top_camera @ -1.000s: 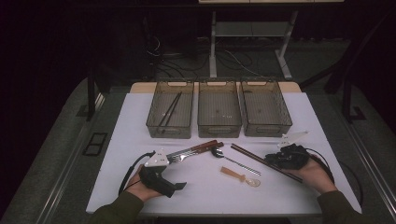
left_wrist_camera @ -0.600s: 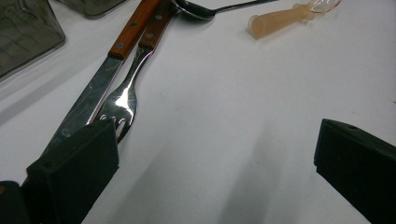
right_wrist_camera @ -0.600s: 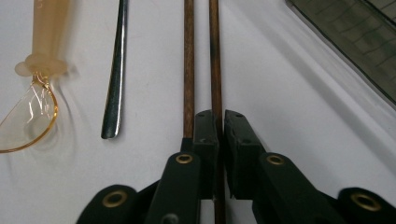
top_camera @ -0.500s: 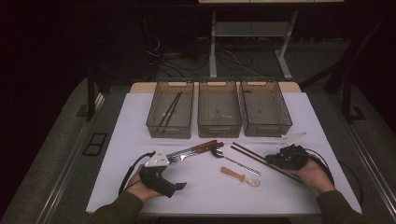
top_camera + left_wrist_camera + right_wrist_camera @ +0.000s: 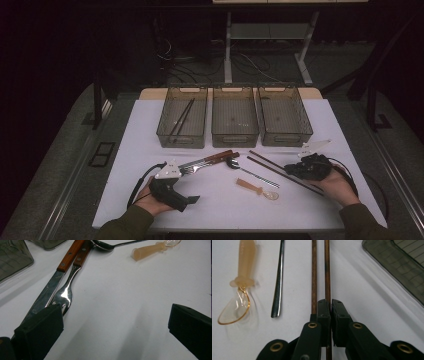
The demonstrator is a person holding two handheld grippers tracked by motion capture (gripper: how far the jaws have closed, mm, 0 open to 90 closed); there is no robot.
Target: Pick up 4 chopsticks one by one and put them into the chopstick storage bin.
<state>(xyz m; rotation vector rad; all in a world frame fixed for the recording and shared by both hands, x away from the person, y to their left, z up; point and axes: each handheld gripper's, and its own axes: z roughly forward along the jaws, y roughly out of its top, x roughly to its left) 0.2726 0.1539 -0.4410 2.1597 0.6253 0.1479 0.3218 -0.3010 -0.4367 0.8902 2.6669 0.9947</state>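
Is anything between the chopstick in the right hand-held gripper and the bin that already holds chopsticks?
The right hand-held gripper is shut on one chopstick. On the table toward the left bin lie a metal spoon, a fork and a knife; carried above them, nothing visible blocks it.

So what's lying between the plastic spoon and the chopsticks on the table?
The metal spoon: in the right gripper view its handle runs between the plastic spoon and the chopsticks.
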